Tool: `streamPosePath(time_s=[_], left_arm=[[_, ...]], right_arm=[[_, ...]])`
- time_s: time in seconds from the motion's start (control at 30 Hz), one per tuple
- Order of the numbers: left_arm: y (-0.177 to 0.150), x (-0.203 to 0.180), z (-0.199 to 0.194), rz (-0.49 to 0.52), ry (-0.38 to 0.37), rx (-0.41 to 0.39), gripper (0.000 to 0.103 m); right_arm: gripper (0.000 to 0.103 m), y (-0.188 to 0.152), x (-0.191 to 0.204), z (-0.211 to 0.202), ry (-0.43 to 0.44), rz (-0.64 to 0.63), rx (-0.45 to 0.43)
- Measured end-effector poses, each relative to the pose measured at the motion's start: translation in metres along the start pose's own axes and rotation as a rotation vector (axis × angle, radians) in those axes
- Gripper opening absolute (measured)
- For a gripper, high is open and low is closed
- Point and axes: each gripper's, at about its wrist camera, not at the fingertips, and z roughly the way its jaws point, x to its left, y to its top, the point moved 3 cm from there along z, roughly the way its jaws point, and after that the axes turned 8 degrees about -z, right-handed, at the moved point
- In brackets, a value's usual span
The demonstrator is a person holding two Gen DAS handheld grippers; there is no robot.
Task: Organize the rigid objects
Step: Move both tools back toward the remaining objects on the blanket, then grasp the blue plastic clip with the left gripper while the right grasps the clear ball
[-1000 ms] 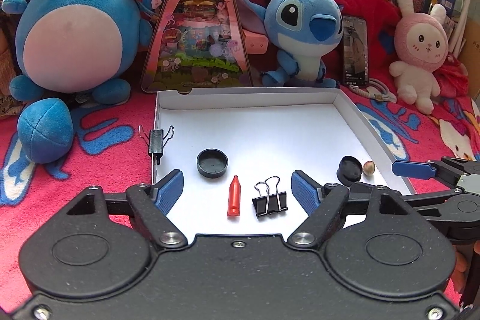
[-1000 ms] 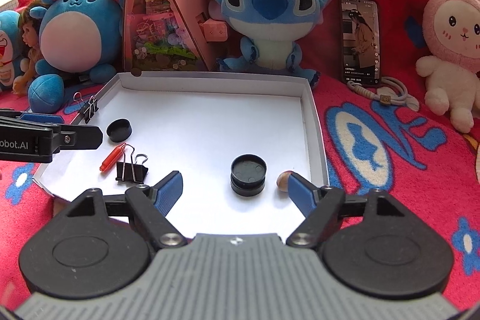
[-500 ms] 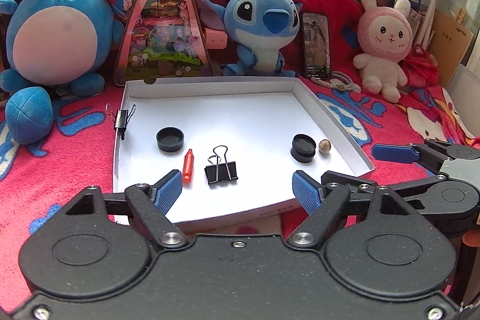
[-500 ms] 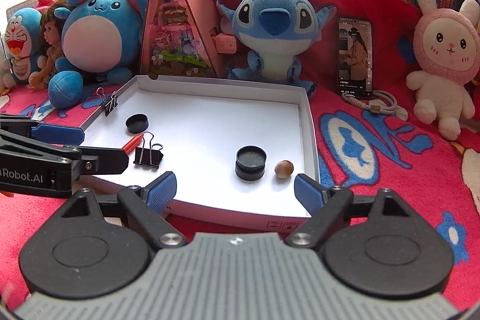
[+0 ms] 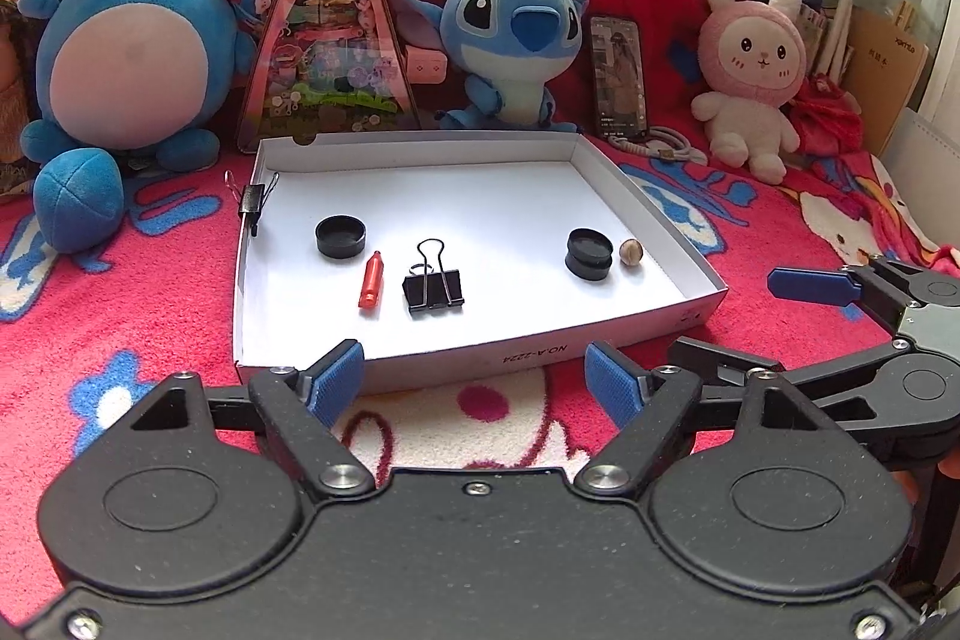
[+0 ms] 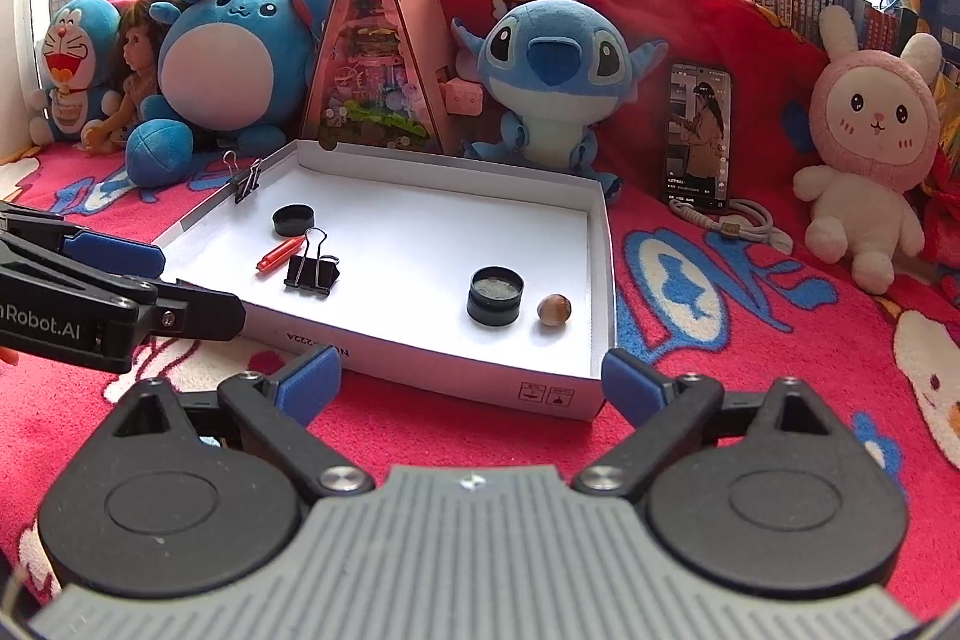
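A shallow white box (image 5: 480, 349) (image 6: 600, 244) lies on the red blanket. Inside it are a black cap (image 5: 340, 236) (image 6: 293, 219), a red crayon-like stick (image 5: 371, 279) (image 6: 280, 254), a black binder clip (image 5: 433, 285) (image 6: 311, 270), a black round case (image 5: 590, 255) (image 6: 495, 296) and a small brown bead (image 5: 630, 252) (image 6: 553, 309). A second binder clip (image 5: 252, 200) (image 6: 244, 181) is clamped on the box's left wall. My left gripper (image 5: 477, 388) and my right gripper (image 6: 471, 382) are both open and empty, held just in front of the box's near edge.
Plush toys line the back: a round blue one (image 5: 138, 46), a blue Stitch (image 5: 516, 40) and a pink rabbit (image 5: 756, 70). A pink triangular toy house (image 5: 330, 40) and a phone (image 5: 618, 76) with its cable stand behind the box. Bookshelves lie beyond.
Both grippers have drawn back from over the box to in front of its near edge, and stayed open. The objects in the box have not moved.
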Motion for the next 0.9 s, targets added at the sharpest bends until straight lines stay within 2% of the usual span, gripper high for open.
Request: streamPosePath(time_s=[0.37,0.53,0.57,0.6,0.67,0.77,0.9], left_arm=[[-0.031,0.01,-0.014,-0.015,-0.002,0.029,0.079],[-0.05,0.008,-0.025,-0.02,-0.063,0.065,0.072],[-0.053,0.007,-0.027,-0.024,-0.079,0.069,0.066],[-0.055,0.006,-0.029,-0.028,-0.094,0.074,0.055],[-0.058,0.003,-0.032,-0.03,-0.118,0.085,0.043],[-0.059,-0.003,-0.033,-0.016,-0.139,0.085,0.036],[-0.06,-0.012,-0.028,0.007,-0.137,0.086,0.034]], right_arm=[[0.1,-0.025,0.006,-0.006,0.007,-0.004,0.015],[0.1,-0.038,0.012,-0.017,0.032,-0.013,0.003],[0.1,-0.04,0.013,-0.02,0.038,-0.022,-0.004],[0.1,-0.042,0.015,-0.023,0.043,-0.034,-0.012],[0.1,-0.047,0.02,-0.028,0.045,-0.058,-0.039],[0.098,-0.053,0.026,-0.033,0.055,-0.079,-0.07],[0.091,-0.059,0.034,-0.034,0.095,-0.076,-0.078]])
